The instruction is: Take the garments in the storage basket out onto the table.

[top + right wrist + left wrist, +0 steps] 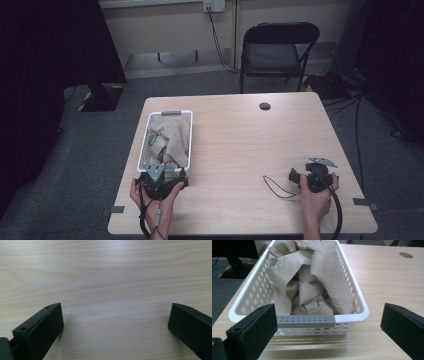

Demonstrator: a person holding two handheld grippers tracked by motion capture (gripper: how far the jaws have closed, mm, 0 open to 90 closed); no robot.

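At the left side of the tabletop [240, 145] sits a white perforated basket [359, 302] stuffed with crumpled beige cloth [312, 285]. The cloth looks soft, light and limp, best pinched at a raised fold; the basket seems rigid, with a grey handle [305, 321] to grip. The left tongs [325, 330] stand spread just before that handle, holding nothing. The right tongs [115, 332] are spread over bare pale wood, well apart. Beyond stand a folding chair [277, 50], grey carpet and, probably, a dark curtain.
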